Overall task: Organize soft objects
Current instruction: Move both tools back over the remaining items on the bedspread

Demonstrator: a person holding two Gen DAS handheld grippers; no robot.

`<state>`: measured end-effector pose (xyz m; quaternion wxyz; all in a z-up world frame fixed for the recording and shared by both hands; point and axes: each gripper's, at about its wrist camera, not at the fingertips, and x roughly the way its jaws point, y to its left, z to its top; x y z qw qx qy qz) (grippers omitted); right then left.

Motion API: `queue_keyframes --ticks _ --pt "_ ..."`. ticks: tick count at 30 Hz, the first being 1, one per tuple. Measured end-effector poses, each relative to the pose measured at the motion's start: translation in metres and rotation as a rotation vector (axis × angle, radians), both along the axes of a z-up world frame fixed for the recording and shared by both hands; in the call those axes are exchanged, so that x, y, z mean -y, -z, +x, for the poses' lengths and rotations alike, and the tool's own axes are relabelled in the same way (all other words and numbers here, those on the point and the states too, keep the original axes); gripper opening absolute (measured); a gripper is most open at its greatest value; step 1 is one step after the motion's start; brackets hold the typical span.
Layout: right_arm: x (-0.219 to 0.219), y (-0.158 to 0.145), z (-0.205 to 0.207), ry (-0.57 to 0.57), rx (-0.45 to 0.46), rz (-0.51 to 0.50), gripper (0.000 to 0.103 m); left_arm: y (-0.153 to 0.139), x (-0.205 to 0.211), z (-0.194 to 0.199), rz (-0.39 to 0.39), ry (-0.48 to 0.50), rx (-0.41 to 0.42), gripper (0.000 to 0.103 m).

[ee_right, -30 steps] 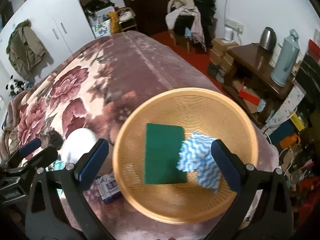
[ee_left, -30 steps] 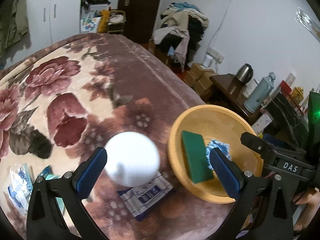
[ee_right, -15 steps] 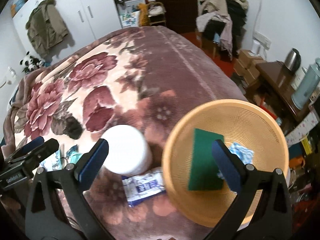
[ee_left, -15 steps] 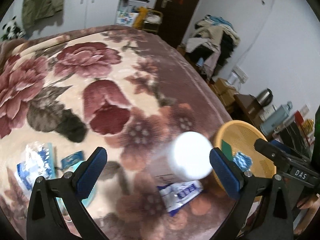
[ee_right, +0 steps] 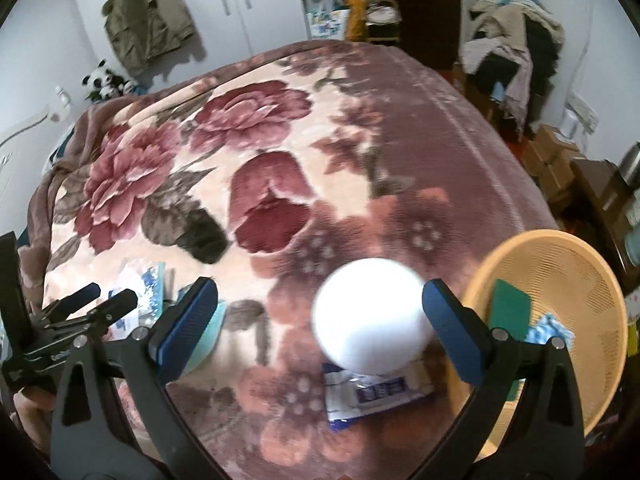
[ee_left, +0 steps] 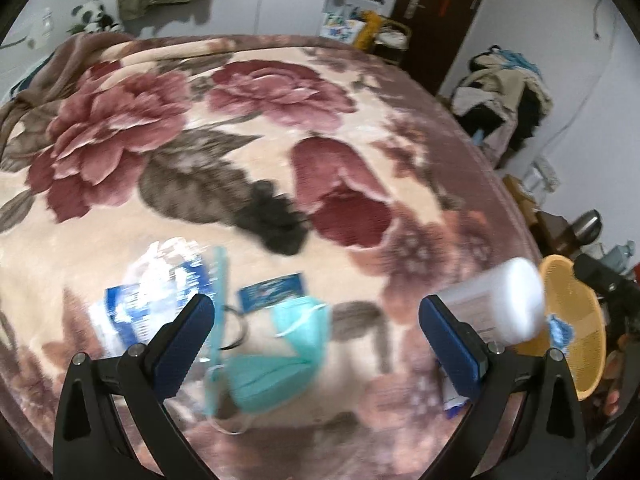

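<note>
Left gripper (ee_left: 316, 340), jaws spread and empty, hung over the crumpled teal face mask (ee_left: 276, 372) on the near floral blanket (ee_left: 120, 140); risk judged: pads could snag the mask's thin white ear loop and drag the clear plastic packet (ee_left: 152, 296) lying just left.

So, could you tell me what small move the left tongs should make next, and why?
Probably lower the open left tongs onto the teal face mask, which lies loose on the blanket between their fingers, while the green sponge already sits in the yellow basket.
</note>
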<state>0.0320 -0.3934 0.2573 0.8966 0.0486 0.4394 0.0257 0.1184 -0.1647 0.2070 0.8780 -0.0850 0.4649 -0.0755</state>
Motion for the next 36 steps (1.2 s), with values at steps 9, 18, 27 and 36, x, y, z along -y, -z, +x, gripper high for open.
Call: queue_keyframes --ticks 9,18,27,36 --pt "-0.064 0.037 0.017 -0.132 -0.071 -0.006 0.103 0.047 -0.070 -0.005 0.029 -0.119 -0.075 0.102" --pt "-0.113 0.095 0.024 -0.231 -0.189 0.012 0.103 0.094 -0.111 -0.007 0.045 -0.164 -0.133 0.102" --pt "-0.133 0.118 0.024 -0.273 -0.230 0.018 0.103 0.125 -0.086 0.002 0.026 -0.079 -0.204 0.102" --pt "-0.117 0.124 0.021 -0.245 -0.240 0.027 0.103 0.144 -0.066 0.008 0.240 -0.123 -0.247 0.102"
